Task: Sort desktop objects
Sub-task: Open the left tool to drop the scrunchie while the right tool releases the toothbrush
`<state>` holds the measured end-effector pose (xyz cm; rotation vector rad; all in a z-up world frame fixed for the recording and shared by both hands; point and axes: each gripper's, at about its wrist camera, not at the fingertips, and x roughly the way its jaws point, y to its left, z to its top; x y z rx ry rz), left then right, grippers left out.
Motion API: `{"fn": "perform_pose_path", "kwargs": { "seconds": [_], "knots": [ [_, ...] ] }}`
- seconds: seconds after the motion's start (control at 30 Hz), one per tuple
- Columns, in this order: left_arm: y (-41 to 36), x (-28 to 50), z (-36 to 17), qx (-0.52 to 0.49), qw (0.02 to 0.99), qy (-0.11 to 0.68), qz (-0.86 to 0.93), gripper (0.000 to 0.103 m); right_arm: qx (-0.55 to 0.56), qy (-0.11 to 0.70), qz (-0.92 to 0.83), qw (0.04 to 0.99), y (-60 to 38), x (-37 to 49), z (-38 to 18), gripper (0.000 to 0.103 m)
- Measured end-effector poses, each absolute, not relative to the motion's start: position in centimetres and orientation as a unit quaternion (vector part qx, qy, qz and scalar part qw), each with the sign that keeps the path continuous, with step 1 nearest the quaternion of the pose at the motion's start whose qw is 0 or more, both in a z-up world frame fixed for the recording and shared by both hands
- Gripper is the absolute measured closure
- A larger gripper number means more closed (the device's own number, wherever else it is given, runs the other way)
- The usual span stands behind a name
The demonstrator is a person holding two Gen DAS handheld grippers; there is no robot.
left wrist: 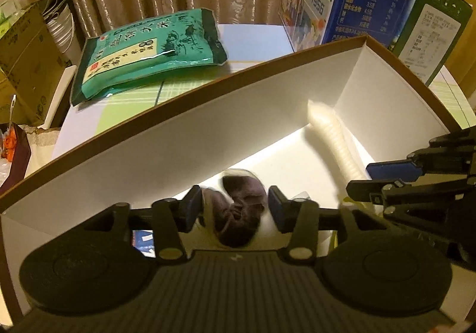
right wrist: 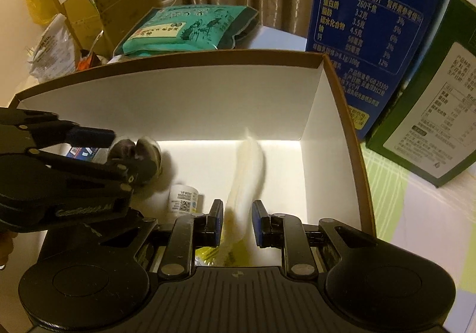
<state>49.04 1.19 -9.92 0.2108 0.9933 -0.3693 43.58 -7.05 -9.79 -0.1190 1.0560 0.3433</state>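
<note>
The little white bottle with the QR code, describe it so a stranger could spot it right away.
Find the open white box with brown edges. On its floor, between the left gripper and the right gripper, stands the small white bottle. Only it carries a printed QR label.

Pale packet (right wrist: pixel 248 166) between right gripper (right wrist: pixel 237 223) pads

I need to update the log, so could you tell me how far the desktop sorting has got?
Partly done. A small white labelled container and a blue packet already lie in the white box. In hand: the left gripper has a dark wrapped item between its fingers, and the right gripper a pale packet, both over the box. Left: the green bag and cartons outside.
</note>
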Motion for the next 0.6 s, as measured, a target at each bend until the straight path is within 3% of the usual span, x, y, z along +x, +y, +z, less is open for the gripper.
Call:
{"fn": "perform_pose_path", "kwargs": {
  "seconds": [0.07, 0.5, 0.6],
  "knots": [
    [1.4, 48.8, -9.7, 0.099, 0.86, 0.47, -0.173, 0.043, -0.055, 0.501, 0.163, 0.848, -7.1, 43.5, -9.7, 0.086],
    [3.2, 47.6, -8.9, 0.087, 0.861, 0.472, -0.166, 0.039, -0.05, 0.501, 0.168, 0.847, -7.1, 42.9, -9.6, 0.085],
    [3.3, 47.1, -8.6, 0.086, 0.863, 0.471, -0.164, 0.032, -0.044, 0.504, 0.173, 0.845, -7.3, 42.5, -9.5, 0.075]
  ]
}}
